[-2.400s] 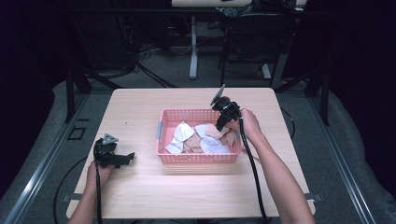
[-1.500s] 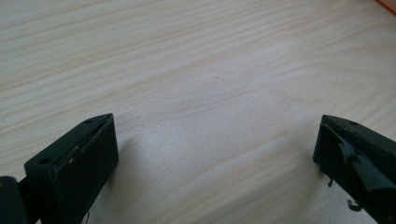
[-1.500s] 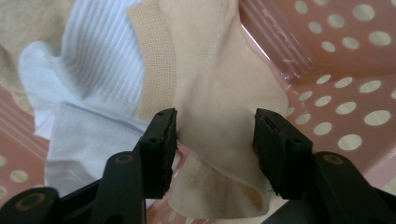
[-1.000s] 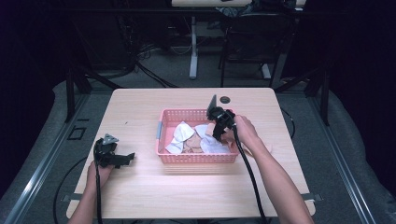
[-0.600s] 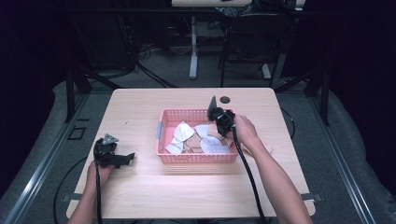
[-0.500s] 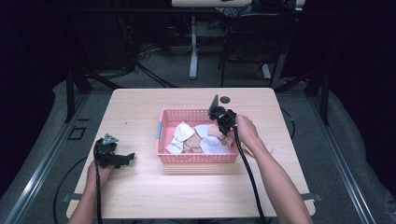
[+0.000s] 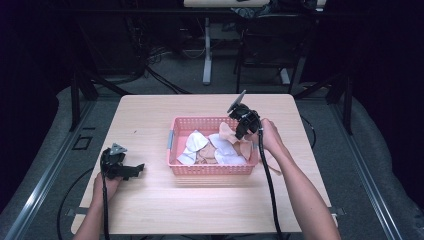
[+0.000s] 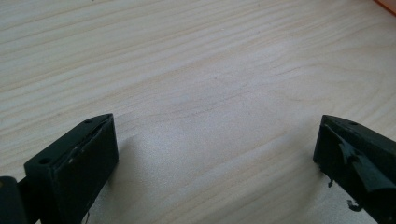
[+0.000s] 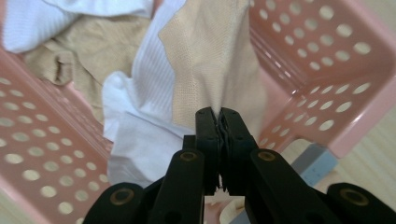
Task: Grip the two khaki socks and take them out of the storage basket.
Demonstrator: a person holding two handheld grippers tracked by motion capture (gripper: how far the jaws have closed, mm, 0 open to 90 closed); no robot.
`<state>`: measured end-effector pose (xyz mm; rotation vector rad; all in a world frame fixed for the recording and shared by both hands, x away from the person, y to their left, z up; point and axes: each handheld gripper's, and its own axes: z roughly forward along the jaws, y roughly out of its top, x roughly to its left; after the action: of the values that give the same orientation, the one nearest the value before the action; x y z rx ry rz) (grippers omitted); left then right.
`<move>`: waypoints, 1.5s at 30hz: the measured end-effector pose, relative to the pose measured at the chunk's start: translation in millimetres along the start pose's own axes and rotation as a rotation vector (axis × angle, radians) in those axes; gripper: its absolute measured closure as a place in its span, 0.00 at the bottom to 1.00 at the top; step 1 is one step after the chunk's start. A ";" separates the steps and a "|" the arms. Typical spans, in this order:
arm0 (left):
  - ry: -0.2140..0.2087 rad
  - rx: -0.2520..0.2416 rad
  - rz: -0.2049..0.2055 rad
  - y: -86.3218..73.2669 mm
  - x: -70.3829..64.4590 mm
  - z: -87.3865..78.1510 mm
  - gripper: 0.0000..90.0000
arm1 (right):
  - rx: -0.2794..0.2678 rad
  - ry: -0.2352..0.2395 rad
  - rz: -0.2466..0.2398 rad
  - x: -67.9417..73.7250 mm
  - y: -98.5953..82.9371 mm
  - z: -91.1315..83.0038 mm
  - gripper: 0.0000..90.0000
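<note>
Left gripper (image 7: 135, 169): lay idle on the table (image 7: 150, 210) near its front left corner, jaws spread wide over bare wood, holding nothing.
Right gripper (image 9: 219, 122): jaws pinched tight on the edge of a beige cloth (image 9: 212, 60), at the right end of the basket.
Beige cloth: hung from the jaws above the heap, its lower part trailing among the others; in the high view it stood just above the basket's far right corner.
Basket (image 7: 210, 169): pink, perforated, mid-table, holding white cloths (image 7: 192, 147) and more beige ones.
Step in hand: lifting one cloth out, by my reading.
Next move: probably calls for raising it clear of the rim before carrying it away.
</note>
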<state>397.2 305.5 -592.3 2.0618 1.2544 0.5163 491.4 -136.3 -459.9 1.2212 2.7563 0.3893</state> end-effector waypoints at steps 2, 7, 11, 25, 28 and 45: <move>0.000 0.000 0.000 0.0 0.0 0.1 0.00 | -0.018 0.007 0.004 1.7 1.8 -8.1 0.97; 0.000 0.000 0.000 0.1 0.0 0.0 0.00 | -0.050 0.016 0.000 3.8 5.1 -28.3 0.97; 0.000 0.000 -0.001 0.0 -0.1 0.0 0.00 | -0.074 0.026 0.000 3.5 5.4 -39.2 0.97; 0.001 0.001 0.001 0.0 -0.2 -0.2 0.00 | -0.143 0.069 0.017 2.1 3.2 -74.2 0.97; 0.001 0.001 0.001 0.0 -0.3 -0.2 0.00 | -0.162 0.077 0.025 2.1 2.3 -80.8 0.97; 0.001 0.001 0.001 -0.1 -0.3 -0.2 0.00 | -0.229 0.068 0.026 -2.1 -0.9 -125.1 0.97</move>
<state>396.9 305.3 -592.3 2.0630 1.2549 0.5177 467.8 -162.3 -339.7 1.2083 2.6604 0.7384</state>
